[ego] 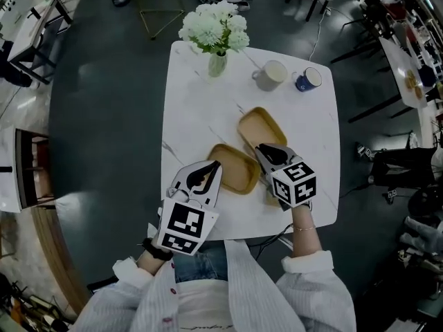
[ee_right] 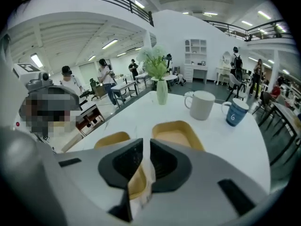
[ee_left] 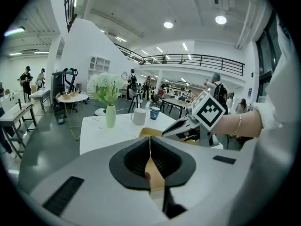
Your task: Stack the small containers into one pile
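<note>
Containers of yellow plastic are the job here, and the head view shows two lying side by side on the white counter, touching or nearly so, neither inside the other. The near container sits just ahead of the person, and the far container lies beyond it to the right. The left gripper reaches in at the near one's left rim. The right gripper sits over the gap between the two, with a sliver of yellow showing beneath it. A vase, a white mug and a blue mug stand well apart at the far edge.

In the left gripper view the jaws are clenched on a thin tan rim, which I take to be the near container's edge.

In the right gripper view the jaws are pinched on a third container, gripped by its wall deep between them. The other two lie on the counter beyond.

No pile exists yet, as far as I can judge. Both grasps are made, and all the nesting is left to do.
</note>
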`<state>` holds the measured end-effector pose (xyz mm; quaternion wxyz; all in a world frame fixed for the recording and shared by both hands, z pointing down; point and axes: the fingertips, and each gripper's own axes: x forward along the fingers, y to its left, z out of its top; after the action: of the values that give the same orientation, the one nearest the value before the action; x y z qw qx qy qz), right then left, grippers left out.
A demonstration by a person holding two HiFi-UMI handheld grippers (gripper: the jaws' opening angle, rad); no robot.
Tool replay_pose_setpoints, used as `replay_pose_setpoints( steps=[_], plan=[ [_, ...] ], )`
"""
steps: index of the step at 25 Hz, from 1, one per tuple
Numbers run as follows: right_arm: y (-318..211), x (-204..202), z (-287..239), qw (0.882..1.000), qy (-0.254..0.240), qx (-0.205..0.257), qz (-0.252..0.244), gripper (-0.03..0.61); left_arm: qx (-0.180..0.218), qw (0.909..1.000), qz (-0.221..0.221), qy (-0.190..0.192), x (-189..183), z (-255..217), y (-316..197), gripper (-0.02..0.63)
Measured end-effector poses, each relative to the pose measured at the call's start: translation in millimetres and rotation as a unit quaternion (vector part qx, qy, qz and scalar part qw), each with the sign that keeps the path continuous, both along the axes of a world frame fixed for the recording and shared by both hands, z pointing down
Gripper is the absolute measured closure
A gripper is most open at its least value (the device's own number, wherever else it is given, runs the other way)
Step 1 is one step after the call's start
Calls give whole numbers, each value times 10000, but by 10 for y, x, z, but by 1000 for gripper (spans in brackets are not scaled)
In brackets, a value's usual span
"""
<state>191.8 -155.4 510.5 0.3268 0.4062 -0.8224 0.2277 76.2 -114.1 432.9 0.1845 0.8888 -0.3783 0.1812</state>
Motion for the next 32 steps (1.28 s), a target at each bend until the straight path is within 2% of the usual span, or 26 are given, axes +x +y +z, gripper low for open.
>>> replay_pose_setpoints(
  steps=[16,23,32],
  plan=[
    [-132,-56,617,9918,647,-823,-727,512,-194,9991,-379,-41,-180,153,-1,592],
    [-158,-39,761,9887,915,-875,-799,528,-272,9984,-488,-72,-267,217,7,592],
    [-148,-7,665,9878,1092,-730,-837,549,-257,9980,-578,-78,-357,194,-18,593]
  ],
)
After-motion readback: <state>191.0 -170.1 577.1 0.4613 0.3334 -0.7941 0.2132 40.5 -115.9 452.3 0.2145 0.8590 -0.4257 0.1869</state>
